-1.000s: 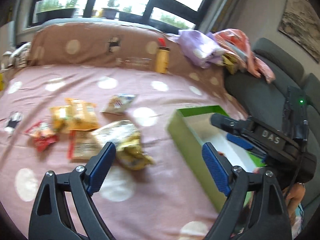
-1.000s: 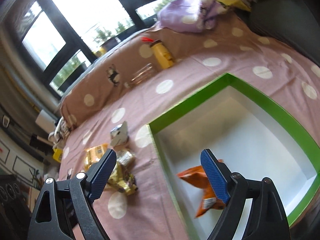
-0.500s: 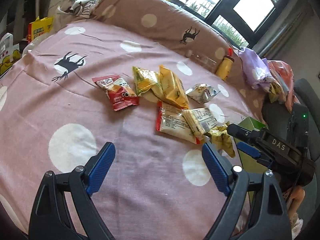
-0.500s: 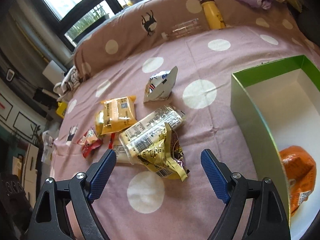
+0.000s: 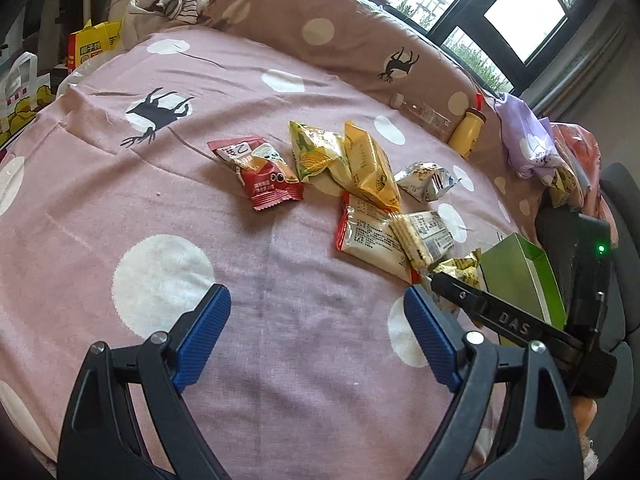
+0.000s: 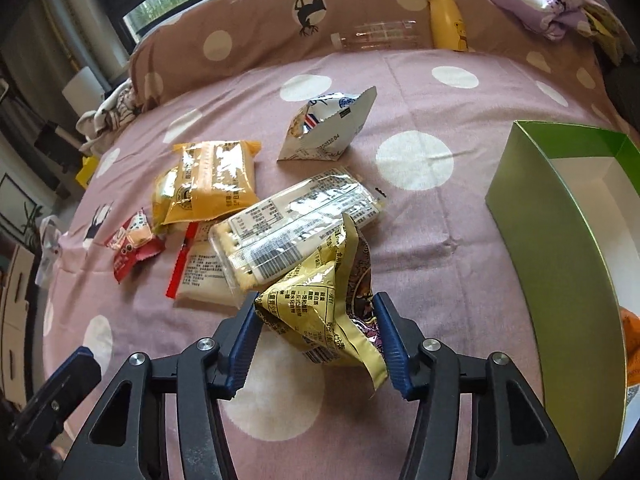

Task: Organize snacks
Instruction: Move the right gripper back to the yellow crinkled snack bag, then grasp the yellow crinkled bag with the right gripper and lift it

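Snack packets lie in a loose pile on the pink dotted bed cover [image 5: 240, 248]. My right gripper [image 6: 316, 308] is shut on a crumpled gold packet [image 6: 324, 312] at the near edge of the pile. Behind it lie a clear cracker pack [image 6: 296, 224], a yellow packet [image 6: 212, 184], a white triangular packet [image 6: 328, 128] and a red packet [image 6: 132, 248]. The green box [image 6: 560, 264] stands to the right, with an orange packet [image 6: 632, 332] inside. My left gripper [image 5: 316, 324] is open and empty over bare cover, short of the red packet [image 5: 260, 172] and the yellow packets [image 5: 368, 168].
A yellow bottle [image 6: 444, 24] and a clear plastic bottle [image 6: 380, 36] rest against the brown dotted cushion [image 6: 248, 40] at the back. A purple cloth bundle [image 5: 524, 136] lies at the right. Bags [image 5: 92, 44] stand beyond the bed's left edge.
My right gripper swung from over the green box to the pile and closed on the gold packet. My left gripper swung left from the box toward the snacks and stayed open.
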Demonstrator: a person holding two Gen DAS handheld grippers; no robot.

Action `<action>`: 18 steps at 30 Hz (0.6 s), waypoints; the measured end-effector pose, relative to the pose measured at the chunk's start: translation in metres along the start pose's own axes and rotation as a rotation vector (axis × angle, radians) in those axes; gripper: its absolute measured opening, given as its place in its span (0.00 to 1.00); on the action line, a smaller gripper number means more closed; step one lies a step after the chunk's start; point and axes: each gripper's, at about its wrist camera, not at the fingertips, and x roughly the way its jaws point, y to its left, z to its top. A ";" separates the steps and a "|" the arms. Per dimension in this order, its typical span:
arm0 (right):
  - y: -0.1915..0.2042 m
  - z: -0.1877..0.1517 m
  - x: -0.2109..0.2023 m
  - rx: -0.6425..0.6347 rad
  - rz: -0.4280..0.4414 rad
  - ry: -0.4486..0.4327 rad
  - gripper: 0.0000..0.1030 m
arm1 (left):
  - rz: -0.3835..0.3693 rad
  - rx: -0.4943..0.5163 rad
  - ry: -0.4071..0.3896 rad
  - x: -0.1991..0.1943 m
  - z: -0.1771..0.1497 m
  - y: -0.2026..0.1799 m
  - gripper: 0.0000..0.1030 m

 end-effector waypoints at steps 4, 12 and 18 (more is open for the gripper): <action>0.010 -0.008 -0.006 0.002 0.176 0.053 0.54 | 0.031 -0.014 -0.023 -0.005 0.004 0.006 0.85; 0.025 -0.019 0.011 0.037 0.346 0.195 0.54 | 0.040 -0.032 -0.037 -0.011 0.005 0.011 0.85; 0.019 -0.019 0.009 0.049 0.283 0.195 0.64 | 0.020 -0.001 -0.015 -0.005 0.001 0.002 0.85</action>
